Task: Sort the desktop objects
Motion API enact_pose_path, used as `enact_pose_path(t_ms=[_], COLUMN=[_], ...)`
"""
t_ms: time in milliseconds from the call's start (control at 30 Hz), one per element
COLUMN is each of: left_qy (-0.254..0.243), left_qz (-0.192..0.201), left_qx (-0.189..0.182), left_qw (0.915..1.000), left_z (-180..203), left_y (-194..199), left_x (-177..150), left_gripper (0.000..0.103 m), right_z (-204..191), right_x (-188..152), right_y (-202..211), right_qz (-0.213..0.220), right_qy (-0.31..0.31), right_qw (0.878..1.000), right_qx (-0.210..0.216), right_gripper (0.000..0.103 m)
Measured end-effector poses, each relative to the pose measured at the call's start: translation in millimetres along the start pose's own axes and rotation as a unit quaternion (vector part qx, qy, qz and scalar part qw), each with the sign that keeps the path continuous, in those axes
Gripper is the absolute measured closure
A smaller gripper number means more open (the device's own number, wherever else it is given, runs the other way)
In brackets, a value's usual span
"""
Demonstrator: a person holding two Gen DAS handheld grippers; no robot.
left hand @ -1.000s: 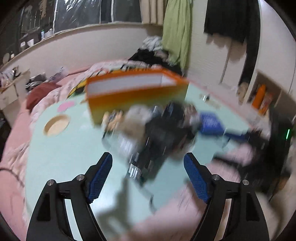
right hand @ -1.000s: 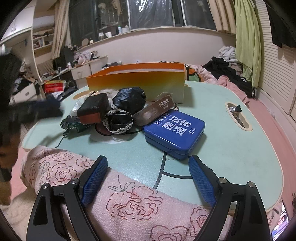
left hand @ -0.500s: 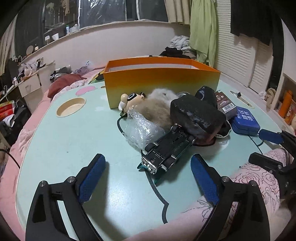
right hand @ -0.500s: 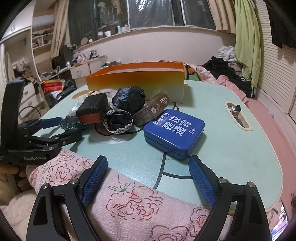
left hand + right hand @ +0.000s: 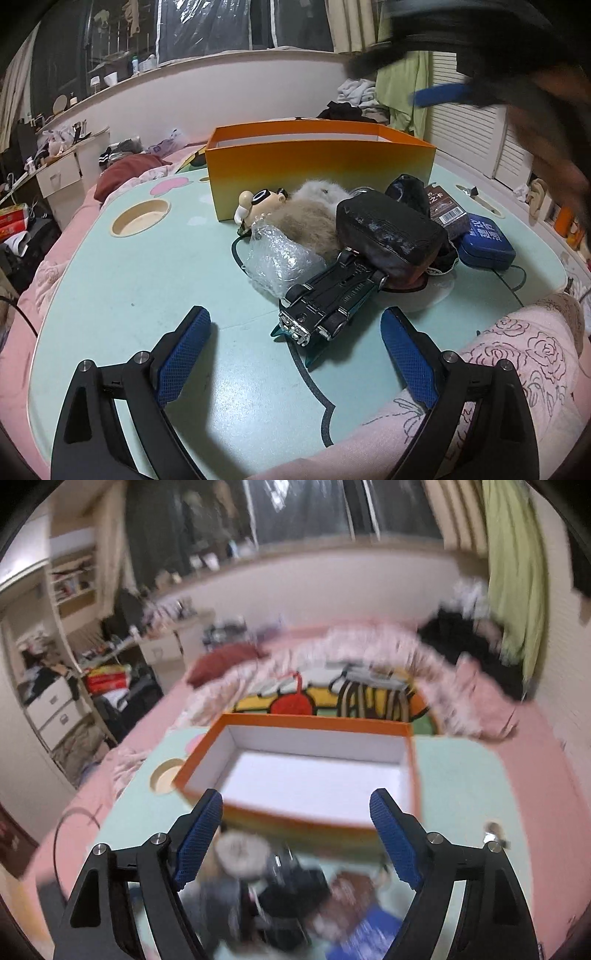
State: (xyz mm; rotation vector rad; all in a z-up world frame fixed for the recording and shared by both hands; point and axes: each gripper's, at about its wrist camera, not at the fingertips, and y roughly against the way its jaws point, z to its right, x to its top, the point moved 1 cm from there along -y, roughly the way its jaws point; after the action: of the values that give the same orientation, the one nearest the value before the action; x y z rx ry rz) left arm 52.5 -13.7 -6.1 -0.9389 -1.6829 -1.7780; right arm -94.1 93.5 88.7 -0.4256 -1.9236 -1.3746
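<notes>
Behind the green table (image 5: 122, 280) is a messy bedroom with a pink bed. An orange box (image 5: 317, 177) stands near the table's far edge, and a pile lies just in front of it: a toy car (image 5: 332, 299), a black pouch (image 5: 391, 230), a clear bag (image 5: 280, 258) and a blue tin (image 5: 487, 243). The left gripper (image 5: 295, 354) is spread wide near the car and holds nothing, and the right gripper (image 5: 297, 843), blurry above the pile, has just closed a little but holds nothing too.
</notes>
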Motion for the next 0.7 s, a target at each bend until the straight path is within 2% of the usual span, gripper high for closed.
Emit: enact_pose_path(t_ms=[67, 167, 333, 700], left_qy=[0.000, 0.000, 0.000, 0.000], left_qz=[0.001, 0.003, 0.003, 0.004], left_qx=[0.000, -0.001, -0.001, -0.001], left_qw=[1.0000, 1.0000, 1.0000, 1.0000], left_z=[0.4, -0.8, -1.2, -1.2], left_y=[0.1, 0.3, 0.2, 0.7], left_x=[-0.3, -1.0, -1.1, -0.7], left_gripper=[0.010, 0.010, 0.010, 0.010], right_z=[0.4, -1.4, 4.0, 6.1], right_x=[12.3, 9.9, -3.9, -5.0], right_y=[-31.4, -63.4, -86.8, -85.5], right_qz=[-0.027, -0.054, -0.082, -0.080], right_qy=[-0.003, 0.012, 0.009, 0.005], right_qw=[0.999, 0.996, 0.994, 0.995], right_qx=[-0.030, -0.068, -0.067, -0.068], right_gripper=[0.020, 0.021, 0.021, 0.021])
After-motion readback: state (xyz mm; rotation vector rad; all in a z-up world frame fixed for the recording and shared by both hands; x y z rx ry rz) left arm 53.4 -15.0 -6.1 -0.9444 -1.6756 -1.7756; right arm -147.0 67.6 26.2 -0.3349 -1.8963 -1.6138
